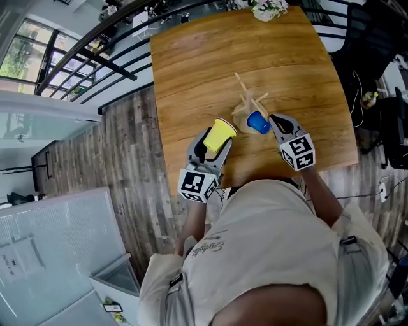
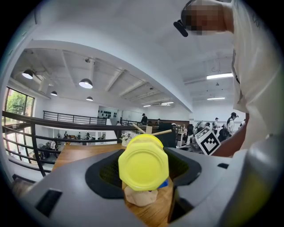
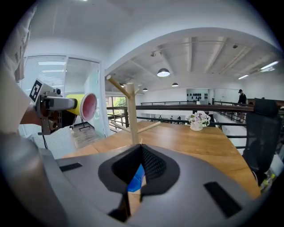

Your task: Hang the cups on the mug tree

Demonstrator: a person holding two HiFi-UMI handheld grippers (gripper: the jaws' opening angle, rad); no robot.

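Note:
The wooden mug tree (image 1: 248, 102) stands mid-table with bare pegs; it also shows in the right gripper view (image 3: 131, 111). A yellow cup (image 1: 220, 135) lies sideways in my left gripper (image 1: 215, 145), whose jaws are shut on its sides, its base facing the camera (image 2: 143, 163). It is held just left of the tree, its red inside (image 3: 88, 106) turned toward the pegs. A blue cup (image 1: 258, 122) sits at the tree's foot on the right. My right gripper (image 1: 275, 124) is shut on it, a blue sliver (image 3: 135, 177) showing between the closed jaws.
The wooden table (image 1: 210, 57) ends close to the person's body. A small flower vase (image 1: 268, 9) stands at the far edge. Black railing (image 1: 95, 57) runs along the left and a black chair (image 3: 266, 128) stands at the right.

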